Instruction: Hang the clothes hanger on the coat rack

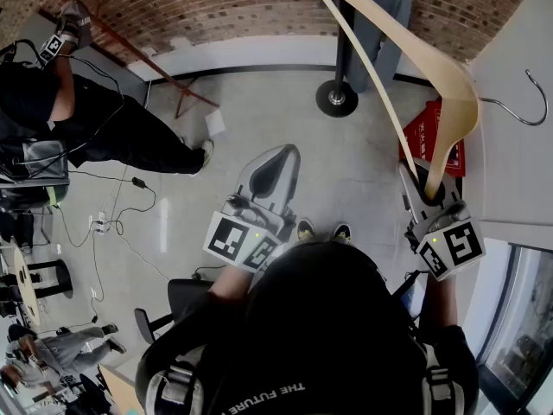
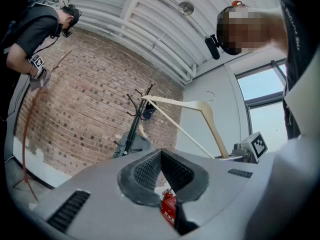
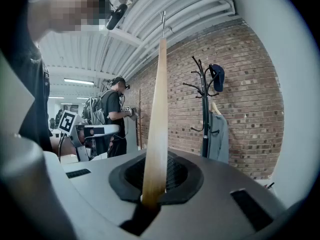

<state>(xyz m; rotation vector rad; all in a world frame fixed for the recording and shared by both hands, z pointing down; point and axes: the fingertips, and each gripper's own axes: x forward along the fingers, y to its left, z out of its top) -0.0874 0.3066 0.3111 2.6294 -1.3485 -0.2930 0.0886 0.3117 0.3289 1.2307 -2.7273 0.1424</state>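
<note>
Far left, a second person (image 1: 60, 119) in black stands by the brick wall (image 1: 216, 7). The left gripper (image 1: 273, 169) is held out level over the floor (image 1: 259, 111), jaws together with nothing between them. The coat rack (image 1: 337, 93) stands ahead at the wall with a grey garment (image 3: 220, 134) on it, well apart from both grippers. The right gripper (image 1: 429, 190) is clamped on one arm end of the wooden clothes hanger (image 1: 436, 72), which rises from the jaws with its metal hook (image 1: 529, 102) out to the right against a pale wall (image 1: 510, 59), not on the rack.
</note>
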